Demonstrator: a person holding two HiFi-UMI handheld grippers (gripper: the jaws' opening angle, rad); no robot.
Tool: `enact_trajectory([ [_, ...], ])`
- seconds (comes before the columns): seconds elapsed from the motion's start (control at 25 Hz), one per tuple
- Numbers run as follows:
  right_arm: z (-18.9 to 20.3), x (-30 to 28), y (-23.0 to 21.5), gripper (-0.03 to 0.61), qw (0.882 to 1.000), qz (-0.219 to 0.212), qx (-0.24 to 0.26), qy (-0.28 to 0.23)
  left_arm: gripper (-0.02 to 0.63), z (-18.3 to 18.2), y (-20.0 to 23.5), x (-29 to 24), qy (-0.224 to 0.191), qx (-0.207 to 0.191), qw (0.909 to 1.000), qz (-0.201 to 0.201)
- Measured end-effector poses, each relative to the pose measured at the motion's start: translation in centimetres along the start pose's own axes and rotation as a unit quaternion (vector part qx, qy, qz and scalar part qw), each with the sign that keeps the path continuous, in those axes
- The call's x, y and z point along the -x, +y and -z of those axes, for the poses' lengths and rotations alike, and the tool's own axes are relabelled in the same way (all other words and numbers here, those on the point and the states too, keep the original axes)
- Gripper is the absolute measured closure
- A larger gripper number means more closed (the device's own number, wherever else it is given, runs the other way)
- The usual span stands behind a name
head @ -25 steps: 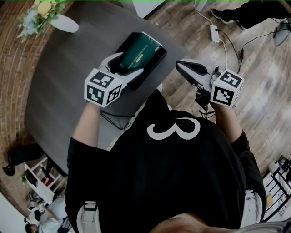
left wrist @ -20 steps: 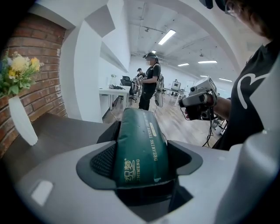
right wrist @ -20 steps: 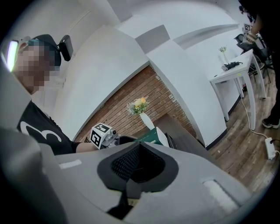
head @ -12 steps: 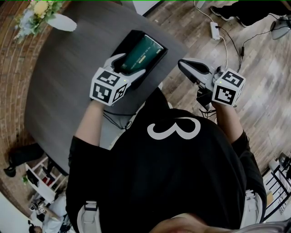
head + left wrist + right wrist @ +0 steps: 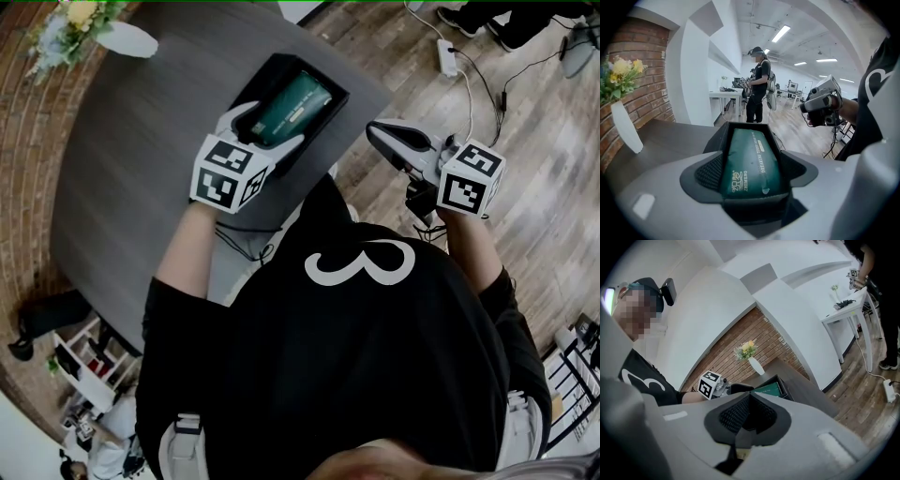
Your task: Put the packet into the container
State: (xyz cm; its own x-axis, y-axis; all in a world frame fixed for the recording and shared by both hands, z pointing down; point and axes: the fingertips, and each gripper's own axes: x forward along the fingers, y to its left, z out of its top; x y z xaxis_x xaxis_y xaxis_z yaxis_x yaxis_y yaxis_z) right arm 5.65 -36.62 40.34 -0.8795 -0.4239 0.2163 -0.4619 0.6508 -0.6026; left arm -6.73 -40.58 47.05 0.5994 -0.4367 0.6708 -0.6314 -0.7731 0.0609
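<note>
A dark green packet point(image 5: 295, 106) lies lengthwise in a black open container point(image 5: 272, 70) near the right edge of the round dark table point(image 5: 131, 178). My left gripper point(image 5: 272, 128) is shut on the packet's near end, one finger on each side. In the left gripper view the packet point(image 5: 752, 161) fills the gap between the pads point(image 5: 708, 171), with the container's wall point(image 5: 717, 138) around it. My right gripper point(image 5: 377, 137) hangs off the table's right side over the wooden floor, shut with nothing in it; its pads point(image 5: 740, 416) meet.
A white vase with flowers point(image 5: 117, 37) stands at the table's far left. A power strip point(image 5: 448, 58) and cables lie on the floor at the right. A person point(image 5: 757, 84) stands farther off in the room.
My left gripper has pushed a little forward with the packet, which now lies farther into the container. The right gripper has barely moved.
</note>
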Motion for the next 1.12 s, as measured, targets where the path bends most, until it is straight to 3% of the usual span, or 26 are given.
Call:
enact_trajectory([
  [0.16, 0.2, 0.2, 0.1, 0.577, 1.0, 0.009, 0.014, 0.01, 0.16, 0.5, -0.1, 0.1, 0.008, -0.018, 0.9998, -0.003],
  [0.32, 0.5, 0.6, 1.0, 0.577, 0.999, 0.01, 0.039, 0.016, 0.165, 0.0, 0.0, 1.3, -0.013, -0.016, 0.9995, -0.024],
  [0.4, 0.7, 0.7, 1.7, 0.577, 0.998, 0.008, 0.052, 0.018, 0.201, -0.6, 0.0, 2.4, -0.032, -0.001, 0.9988, -0.036],
  [0.56, 0.5, 1.1, 3.3, 0.577, 0.999, -0.004, 0.05, 0.005, 0.359, -2.3, -0.6, 5.4, -0.088, 0.057, 0.9926, -0.061],
  [0.68, -0.2, 1.6, 5.3, 0.577, 0.998, -0.019, 0.058, -0.01, 0.408, -3.7, -3.0, 7.7, -0.137, 0.093, 0.9854, -0.04],
  [0.84, -1.2, 1.9, 8.4, 0.577, 0.994, -0.041, 0.098, -0.02, 0.483, -5.9, -7.2, 10.5, -0.191, 0.092, 0.9772, -0.014],
  [1.04, -0.9, 1.9, 11.2, 0.577, 0.99, -0.054, 0.131, -0.017, 0.605, -6.7, -11.5, 12.7, -0.226, 0.111, 0.9675, 0.02],
  [1.12, -0.6, 1.9, 11.8, 0.577, 0.989, -0.057, 0.133, -0.017, 0.608, -6.7, -12.5, 13.2, -0.239, 0.126, 0.9624, 0.026],
])
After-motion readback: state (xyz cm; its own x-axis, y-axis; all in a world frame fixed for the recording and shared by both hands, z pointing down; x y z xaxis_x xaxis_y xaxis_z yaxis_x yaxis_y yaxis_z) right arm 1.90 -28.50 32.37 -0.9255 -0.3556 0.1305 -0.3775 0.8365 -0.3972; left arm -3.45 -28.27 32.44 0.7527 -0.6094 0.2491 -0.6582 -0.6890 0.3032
